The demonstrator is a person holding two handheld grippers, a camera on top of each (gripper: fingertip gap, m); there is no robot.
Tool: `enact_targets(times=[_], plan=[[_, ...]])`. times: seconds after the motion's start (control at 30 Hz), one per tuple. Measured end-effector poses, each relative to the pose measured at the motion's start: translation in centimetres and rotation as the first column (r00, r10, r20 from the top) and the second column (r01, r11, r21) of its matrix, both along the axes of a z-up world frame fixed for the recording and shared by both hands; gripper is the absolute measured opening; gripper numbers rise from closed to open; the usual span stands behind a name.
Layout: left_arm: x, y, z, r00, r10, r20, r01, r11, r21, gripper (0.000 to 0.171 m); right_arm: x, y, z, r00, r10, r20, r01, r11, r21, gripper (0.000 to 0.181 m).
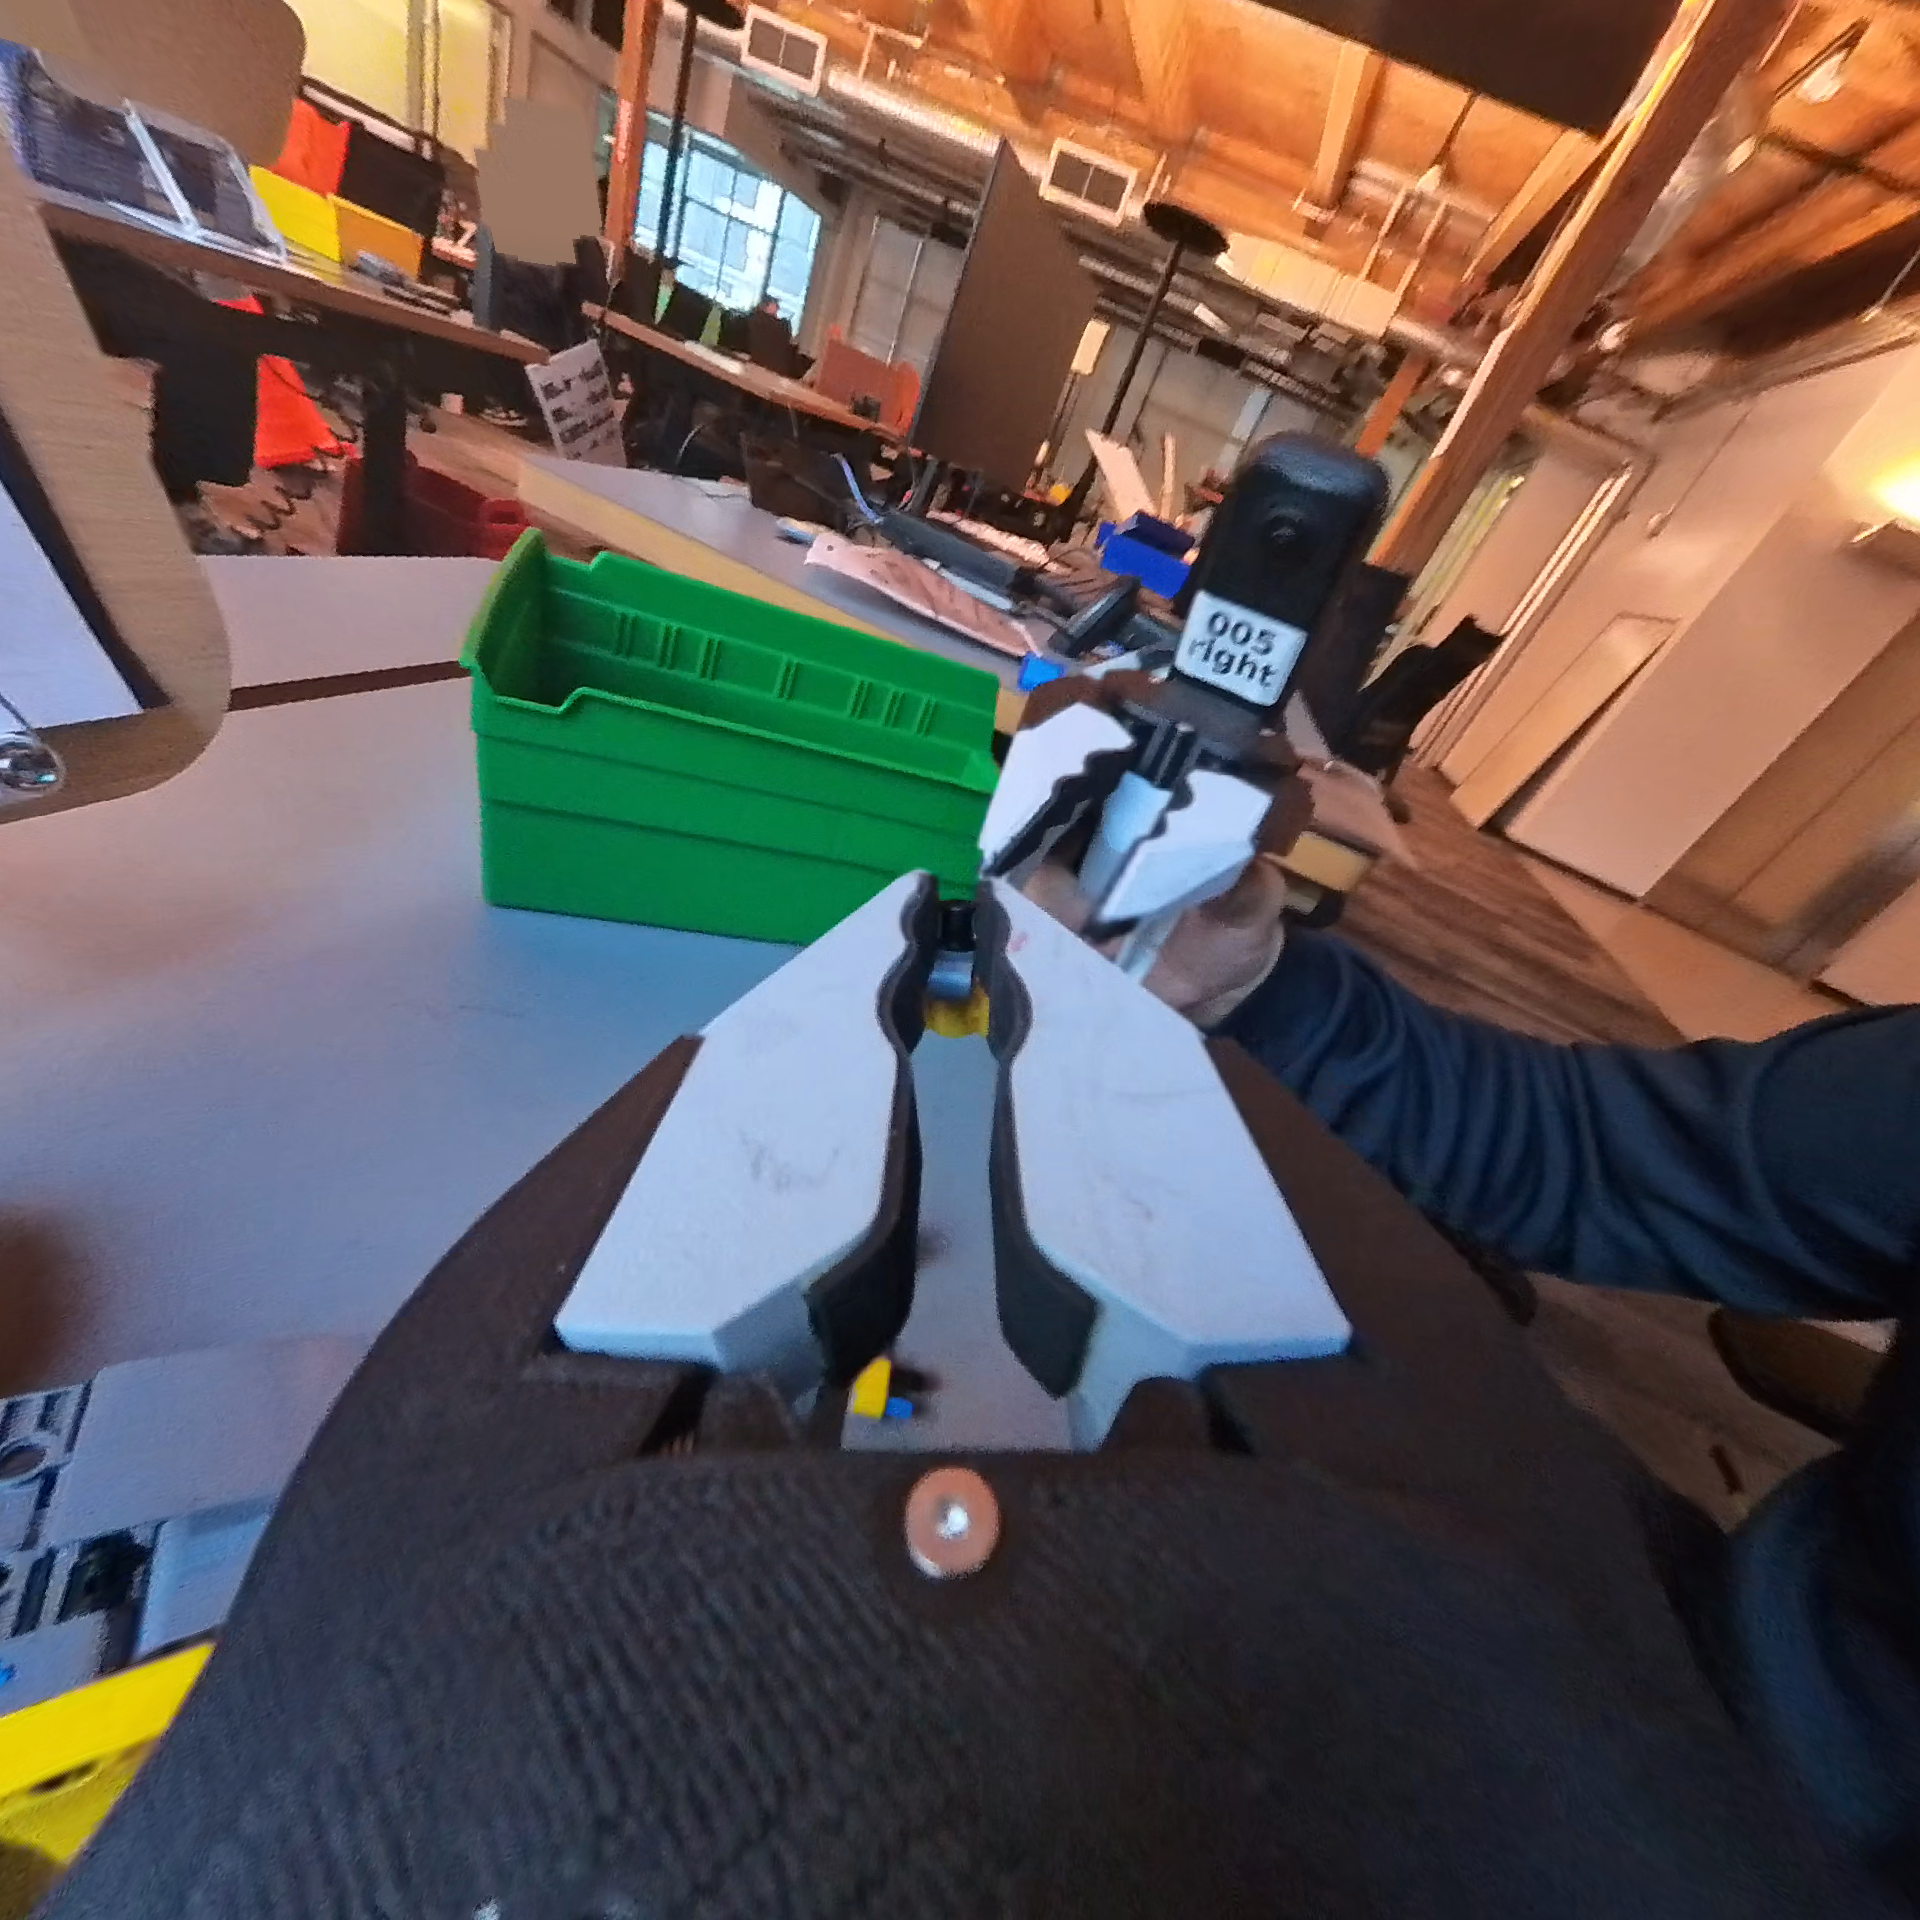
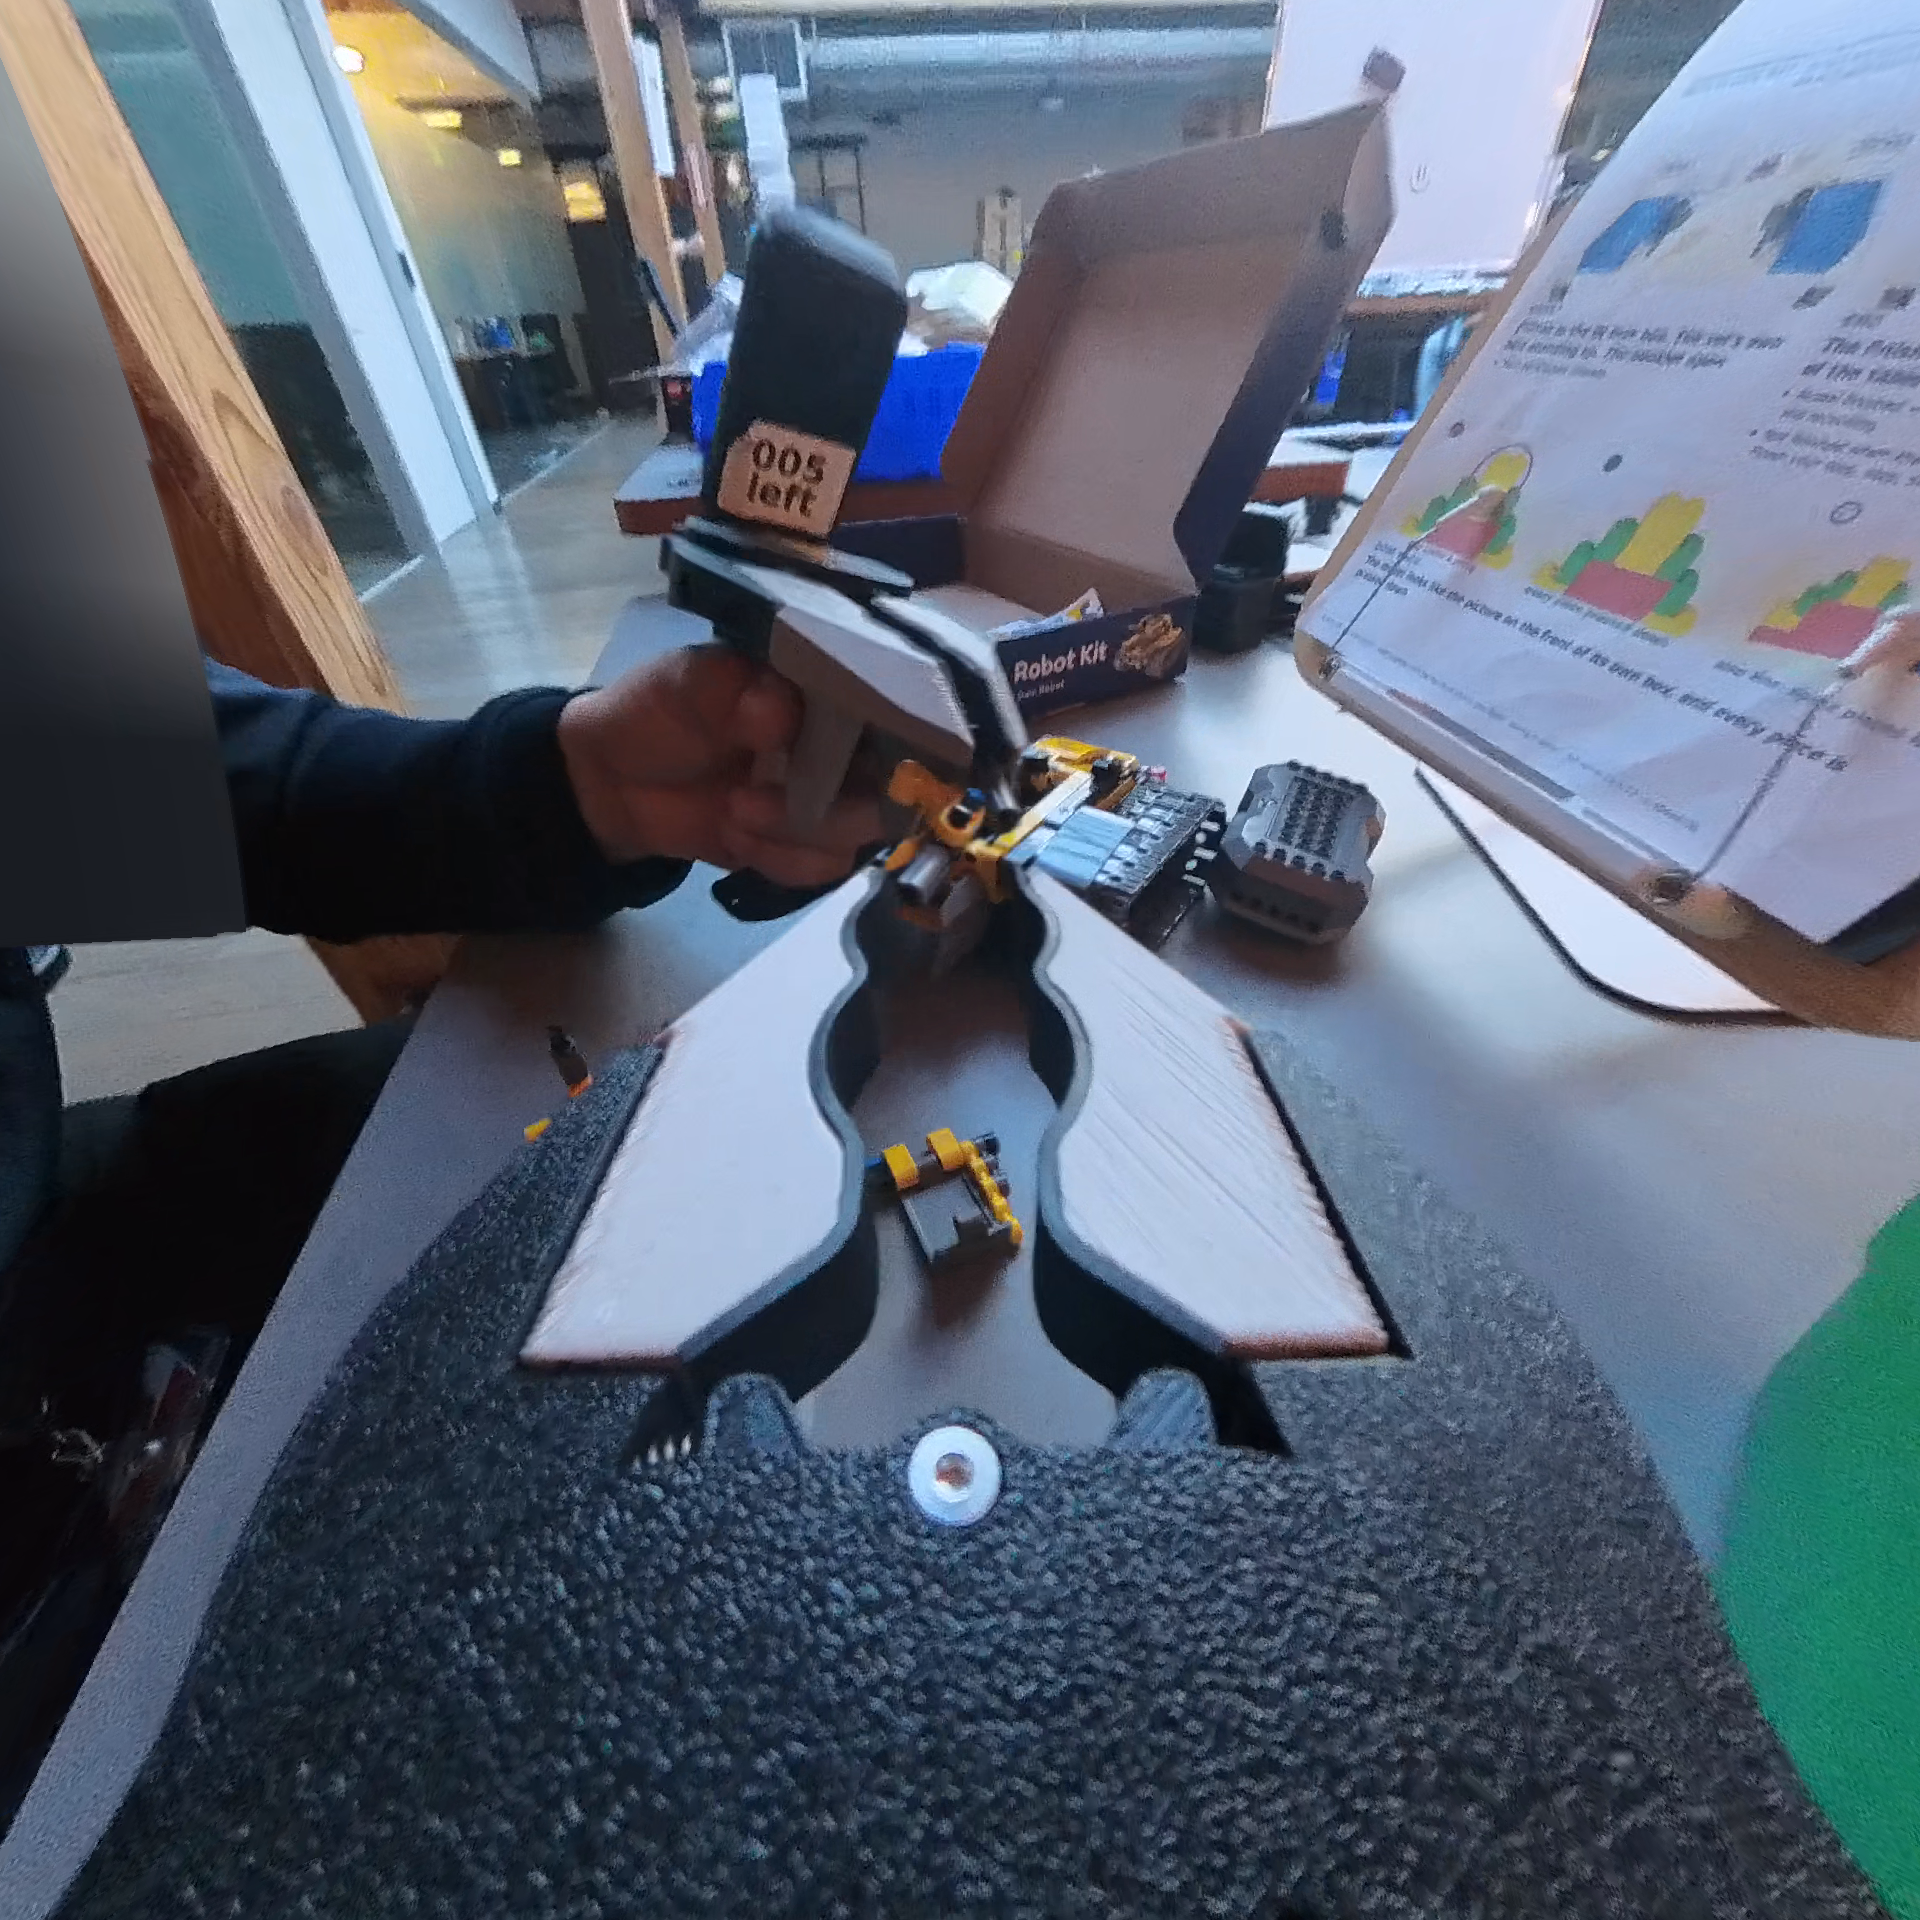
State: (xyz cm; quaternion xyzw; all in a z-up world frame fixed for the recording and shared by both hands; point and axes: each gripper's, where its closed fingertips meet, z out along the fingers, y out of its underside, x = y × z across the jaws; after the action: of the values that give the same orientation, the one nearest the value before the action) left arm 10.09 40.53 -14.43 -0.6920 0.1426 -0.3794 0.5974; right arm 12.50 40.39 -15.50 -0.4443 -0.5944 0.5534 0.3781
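So the left gripper (image 1: 951, 920) was clenched on a little yellow piece (image 1: 954, 977) with grey and black bits on it, pinched right at the fingertips near the middle of its own view. In the right wrist view that same gripper sat just above centre, a hand (image 2: 707, 769) wrapped round its handle, with the piece held up off the table (image 2: 1455, 1143). The right gripper (image 2: 940, 883) was nose to nose with it. Its jaws stood partly apart with the end of the piece between them, but honestly I couldn't tell if they were actually squeezing it or just flanking it, too blurry there. Right behind the tips was a tracked model (image 2: 1122, 831) in yellow and black, and I couldn't make out whether the piece was joined to it or just in front of it. A grey block (image 2: 1299, 852) lay just right of the model. Lower down, showing between the right gripper's fingers, a small loose assembly (image 2: 951, 1195) lay flat on the table. An open cardboard box (image 2: 1143, 416) stood at upper centre and an instruction sheet (image 2: 1662, 520) on a stand at upper right. In the left wrist view a green bin (image 1: 727, 769) sat left of centre, well apart from both grippers.
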Motion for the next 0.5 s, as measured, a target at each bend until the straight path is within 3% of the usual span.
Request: enact_targets(times=[0.13, 0.23, 0.37, 0.43, 0.5], plan=[[0.9, -0.1, -0.3, 1.0, -0.007, -0.023, 0.007, 1.0, 0.003, 0.004, -0.8, -1.1, -1.3, 0.999, 0.017, 0.049, -0.019, 0.999, 0.036, 0.028], [1.1, -0.1, -0.2, 1.0, -0.008, -0.006, 0.008, 1.0, -0.004, 0.004, -1.4, -1.0, -1.6, 0.998, -0.041, 0.04, 0.037, 0.994, 0.106, 0.008], [0.5, 0.3, -0.6, 1.0, -0.002, 0.014, 0.003, 0.999, -0.046, 0.004, -1.6, 0.1, -1.3, 0.992, -0.122, 0.022, 0.118, 0.983, 0.14, 0.004], [-0.1, 0.7, -1.1, 0.995, 0.047, -0.085, -0.049, 0.998, -0.028, 0.006, -1.6, 0.7, -1.6, 0.99, -0.119, 0.07, 0.117, 0.992, 0.045, 0.005], [-0.2, 0.5, -1.2, 0.962, 0.092, -0.256, -0.08, 0.995, 0.056, 0.021, -1.5, 1.6, -2.1, 0.986, -0.125, 0.108, 0.129, 0.991, -0.028, 0.004]])
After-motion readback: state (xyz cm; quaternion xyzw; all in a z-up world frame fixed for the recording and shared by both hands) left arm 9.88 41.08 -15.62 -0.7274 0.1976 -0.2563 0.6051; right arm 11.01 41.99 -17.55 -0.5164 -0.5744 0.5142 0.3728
